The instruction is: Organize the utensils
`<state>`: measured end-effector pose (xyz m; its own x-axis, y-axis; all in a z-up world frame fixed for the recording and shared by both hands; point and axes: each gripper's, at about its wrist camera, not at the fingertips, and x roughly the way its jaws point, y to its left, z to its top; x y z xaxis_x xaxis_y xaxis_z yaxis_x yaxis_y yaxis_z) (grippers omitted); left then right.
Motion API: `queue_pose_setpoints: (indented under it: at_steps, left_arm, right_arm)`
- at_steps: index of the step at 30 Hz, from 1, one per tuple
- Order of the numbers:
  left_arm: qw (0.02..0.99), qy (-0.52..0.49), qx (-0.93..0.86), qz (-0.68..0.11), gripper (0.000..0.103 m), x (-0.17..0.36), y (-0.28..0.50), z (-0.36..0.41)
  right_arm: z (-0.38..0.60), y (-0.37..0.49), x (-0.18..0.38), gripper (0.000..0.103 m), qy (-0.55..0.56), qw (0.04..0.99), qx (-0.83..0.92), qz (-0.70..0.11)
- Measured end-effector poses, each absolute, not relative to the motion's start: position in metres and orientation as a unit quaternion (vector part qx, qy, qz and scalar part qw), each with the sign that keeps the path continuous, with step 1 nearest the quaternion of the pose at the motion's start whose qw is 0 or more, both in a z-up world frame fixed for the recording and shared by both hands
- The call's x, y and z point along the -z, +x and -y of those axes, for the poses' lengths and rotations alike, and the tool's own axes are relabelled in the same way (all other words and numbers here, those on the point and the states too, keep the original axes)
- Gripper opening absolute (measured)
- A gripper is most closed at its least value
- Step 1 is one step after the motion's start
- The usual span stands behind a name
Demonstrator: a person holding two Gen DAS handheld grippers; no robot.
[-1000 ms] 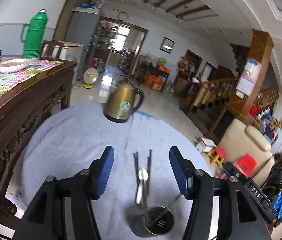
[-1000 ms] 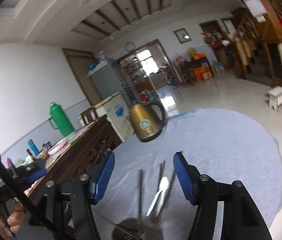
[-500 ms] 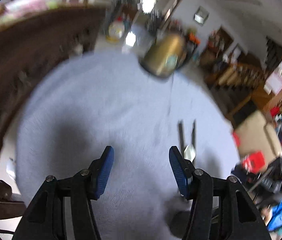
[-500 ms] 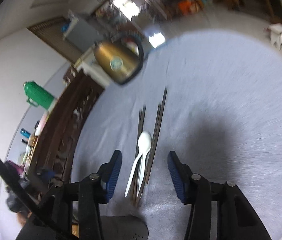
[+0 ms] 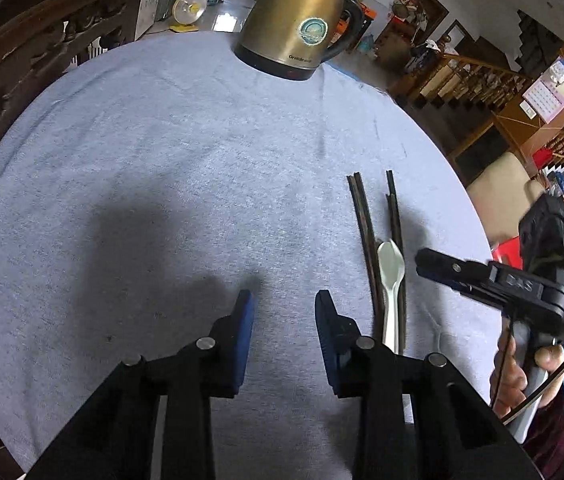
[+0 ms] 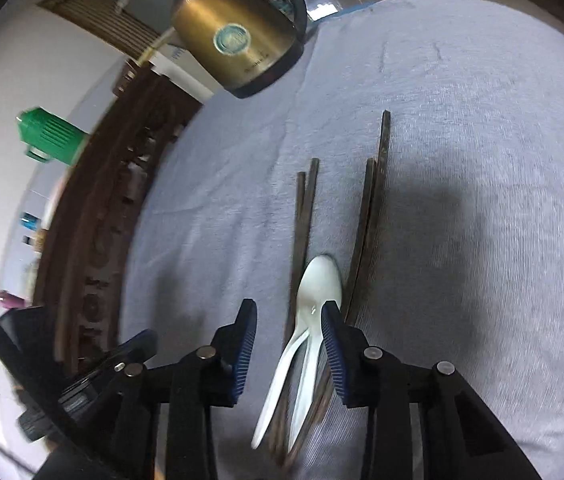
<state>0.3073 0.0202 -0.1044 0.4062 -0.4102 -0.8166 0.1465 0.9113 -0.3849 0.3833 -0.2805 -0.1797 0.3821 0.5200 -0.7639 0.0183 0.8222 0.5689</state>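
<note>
Left gripper (image 5: 283, 300) hangs over bare cloth (image 5: 162, 160), jaws closing, nothing in them. Right gripper (image 6: 289, 318) is closing too, narrow gap, spoons (image 6: 315, 292) just under it but not pinched. Chopsticks (image 6: 365, 208) lie on both sides of the spoons. Kettle (image 5: 295, 28) sits at the far edge.

On the tablecloth (image 5: 162, 160), the spoons (image 6: 313, 320) lie among the chopsticks (image 6: 365, 216) (kettle (image 5: 297, 24) well beyond them).
</note>
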Motion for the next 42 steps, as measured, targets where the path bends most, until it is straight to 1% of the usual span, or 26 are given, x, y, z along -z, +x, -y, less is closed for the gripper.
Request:
queue_pose_setpoints:
  at_steps: [5,6,7,8,10,16,23,27,30,36,42]
  left_arm:
    - [0.829,-0.123,0.165,-0.520,0.033,0.109,0.307,-0.024]
    - [0.829,-0.122,0.165,-0.520,0.033,0.109,0.307,-0.024]
    - [0.829,-0.120,0.166,-0.521,0.033,0.110,0.307,-0.023]
    - [0.828,-0.120,0.168,-0.521,0.033,0.109,0.307,-0.022]
    - [0.827,-0.115,0.173,-0.522,0.033,0.108,0.307,-0.018]
    - [0.827,-0.084,0.191,-0.523,0.033,0.106,0.316,0.008]
    - [0.823,-0.056,0.241,-0.511,0.033,0.099,0.346,0.054]
    - [0.817,-0.038,0.268,-0.509,0.033,0.100,0.361,0.083]
    - [0.813,-0.017,0.274,-0.513,0.033,0.107,0.367,0.101]
    - [0.813,0.004,0.264,-0.519,0.033,0.122,0.371,0.103]
    - [0.810,0.012,0.278,-0.517,0.033,0.128,0.373,0.114]
  right_arm:
    - [0.265,0.395,0.190,0.036,0.191,0.799,-0.132,-0.554]
    - [0.264,0.395,0.191,0.029,0.184,0.800,-0.130,-0.556]
    - [0.263,0.396,0.192,0.018,0.180,0.800,-0.129,-0.558]
    - [0.264,0.395,0.193,0.013,0.174,0.800,-0.125,-0.560]
    - [0.268,0.392,0.193,0.009,0.176,0.801,-0.123,-0.558]
    - [0.302,0.373,0.187,0.008,0.247,0.804,-0.149,-0.521]
    - [0.326,0.360,0.188,0.008,0.287,0.801,-0.173,-0.497]
    - [0.321,0.367,0.195,0.008,0.303,0.794,-0.181,-0.494]
    - [0.319,0.372,0.201,0.012,0.316,0.792,-0.176,-0.492]
    - [0.339,0.375,0.208,0.012,0.345,0.794,-0.152,-0.477]
    - [0.355,0.370,0.208,0.012,0.385,0.785,-0.176,-0.453]
